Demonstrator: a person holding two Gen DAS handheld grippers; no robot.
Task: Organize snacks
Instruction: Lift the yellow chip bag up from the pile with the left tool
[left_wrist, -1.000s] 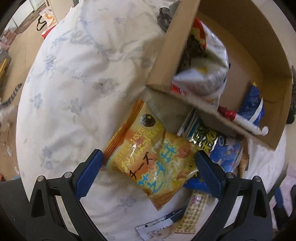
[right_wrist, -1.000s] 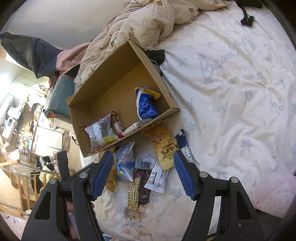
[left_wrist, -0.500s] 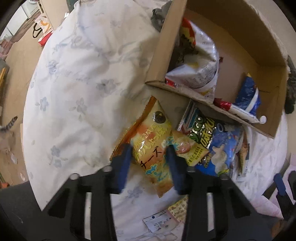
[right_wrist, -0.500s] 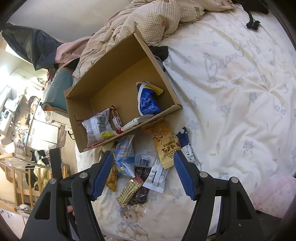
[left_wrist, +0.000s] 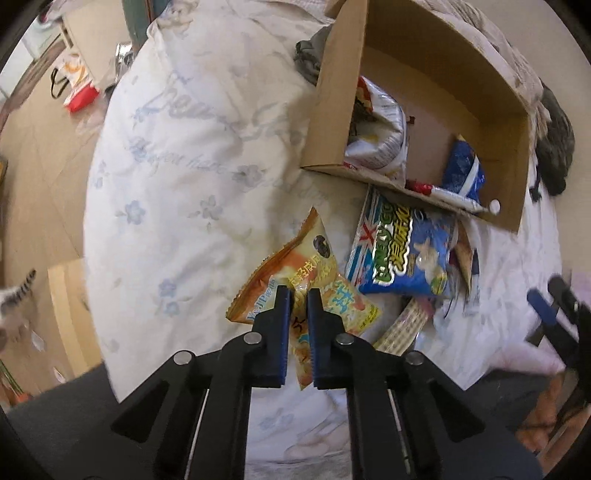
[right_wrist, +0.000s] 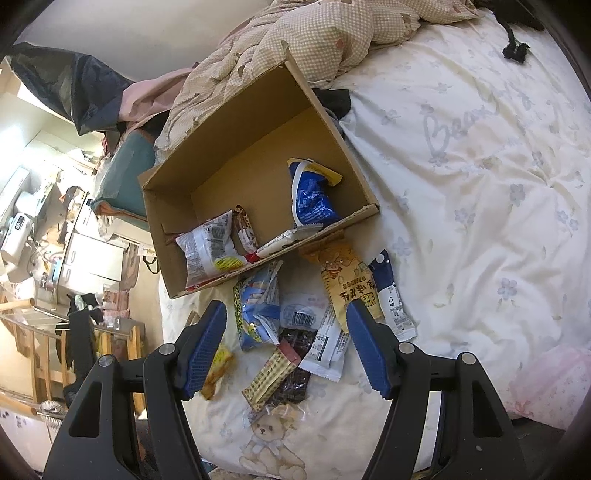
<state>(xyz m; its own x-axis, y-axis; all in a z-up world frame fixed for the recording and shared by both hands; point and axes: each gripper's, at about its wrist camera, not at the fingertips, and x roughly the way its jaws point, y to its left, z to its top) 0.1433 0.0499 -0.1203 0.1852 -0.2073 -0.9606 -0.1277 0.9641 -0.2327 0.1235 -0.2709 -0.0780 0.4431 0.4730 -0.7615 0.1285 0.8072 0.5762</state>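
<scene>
My left gripper (left_wrist: 299, 295) is shut on an orange-yellow snack bag (left_wrist: 314, 266), which lies on the white bed cover beside a blue-green snack bag (left_wrist: 402, 251). The open cardboard box (left_wrist: 328, 110) stands just beyond, holding a white bag (left_wrist: 380, 129), a blue bag (left_wrist: 461, 170) and a red-white stick. My right gripper (right_wrist: 286, 321) is open and empty, hovering over a pile of loose snacks (right_wrist: 303, 325) in front of the same box (right_wrist: 177, 258). The orange bag's corner (right_wrist: 218, 369) shows beside the right gripper's left finger.
A checked quilt (right_wrist: 314, 48) is bunched behind the box. The bed's edge drops to the wooden floor (left_wrist: 40, 184) on the left. A pink cloth (right_wrist: 546, 384) lies at the bed's near right. Cluttered furniture (right_wrist: 55, 240) stands beyond the bed.
My left gripper has closed from wide open onto the orange-yellow snack bag. The right gripper stayed open and shifted slightly closer over the snack pile.
</scene>
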